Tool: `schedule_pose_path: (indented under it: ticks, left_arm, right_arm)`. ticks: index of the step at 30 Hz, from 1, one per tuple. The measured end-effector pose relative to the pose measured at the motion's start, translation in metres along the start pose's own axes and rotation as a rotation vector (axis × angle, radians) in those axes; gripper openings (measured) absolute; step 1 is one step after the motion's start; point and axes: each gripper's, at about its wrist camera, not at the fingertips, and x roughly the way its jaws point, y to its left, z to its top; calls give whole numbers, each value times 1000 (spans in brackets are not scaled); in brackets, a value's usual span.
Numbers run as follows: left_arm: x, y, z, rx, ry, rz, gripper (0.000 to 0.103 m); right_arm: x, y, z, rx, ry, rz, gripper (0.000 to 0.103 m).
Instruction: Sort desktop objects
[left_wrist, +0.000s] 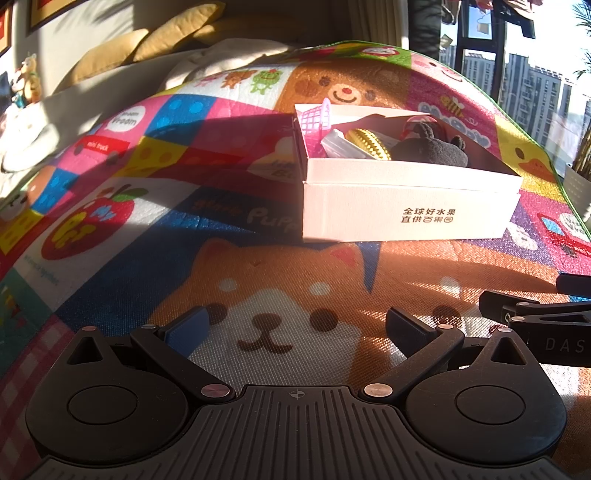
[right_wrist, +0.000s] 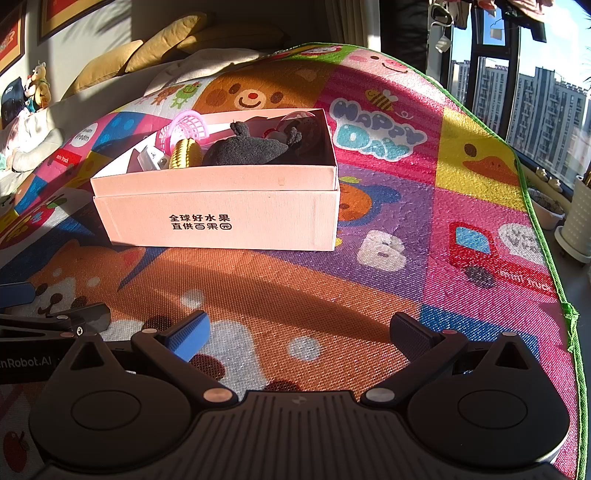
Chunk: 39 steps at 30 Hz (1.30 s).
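Note:
A pink cardboard box (left_wrist: 406, 214) (right_wrist: 221, 221) with black printed characters stands on a colourful play mat. Inside lie a dark grey plush toy (left_wrist: 432, 147) (right_wrist: 243, 149), a yellow ridged ball (left_wrist: 369, 144) (right_wrist: 184, 155), a pink mesh basket (left_wrist: 316, 120) (right_wrist: 188, 125) and a white item (right_wrist: 149, 157). My left gripper (left_wrist: 301, 328) hovers open over the mat, short of the box, nothing between its fingers. My right gripper (right_wrist: 301, 332) is open too, empty, just in front of the box and slightly right. Each gripper shows at the edge of the other's view.
The play mat (right_wrist: 461, 177) has a green border and ends at the right near white plant pots (right_wrist: 580, 229) and a window. Yellow cushions (right_wrist: 155, 48) and a sofa with a stuffed toy (right_wrist: 38, 86) lie behind the mat.

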Motion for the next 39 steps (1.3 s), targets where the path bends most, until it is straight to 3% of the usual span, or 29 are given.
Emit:
schedule_pose_path:
  ticks: [12,17,39]
  left_arm:
    - [-2,5,1,-32,11,-18,103]
    - [-4,-1,1,-15,36,10,103]
    - [-5,0,-2,-23,19,6,103]
  right_arm:
    - [0,0,0,0,0,0,103]
    - [0,0,0,0,0,0,103]
    - [0,0,0,0,0,0,103]
